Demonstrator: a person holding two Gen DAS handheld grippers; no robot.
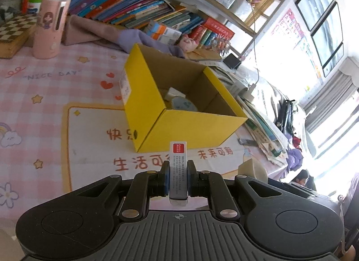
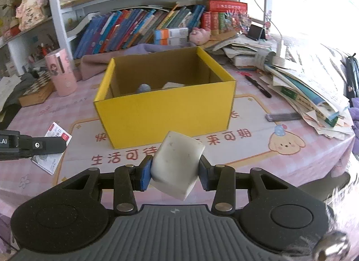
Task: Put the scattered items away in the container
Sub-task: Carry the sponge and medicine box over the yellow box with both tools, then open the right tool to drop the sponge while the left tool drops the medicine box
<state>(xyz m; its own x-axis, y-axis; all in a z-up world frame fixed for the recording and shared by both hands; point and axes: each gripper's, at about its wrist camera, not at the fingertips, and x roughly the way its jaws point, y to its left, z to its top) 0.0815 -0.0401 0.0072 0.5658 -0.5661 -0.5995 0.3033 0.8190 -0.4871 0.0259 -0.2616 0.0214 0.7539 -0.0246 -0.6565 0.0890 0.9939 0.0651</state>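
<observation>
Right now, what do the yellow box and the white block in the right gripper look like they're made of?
Yellow box: looks like cardboard, matte yellow outside, plain brown inside, with folded edges and thin walls.
White block: unclear; an off-white, dull, slightly speckled solid with rounded corners, possibly rubber like an eraser, or soap. The right gripper is shut on it and it shows no visible denting.

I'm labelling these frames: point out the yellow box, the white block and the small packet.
yellow box [image 2: 166,115]: right wrist view, front wall.
white block [image 2: 177,162]: right wrist view, its top face between the pads.
small packet [image 1: 178,166]: left wrist view, printed face.
</observation>
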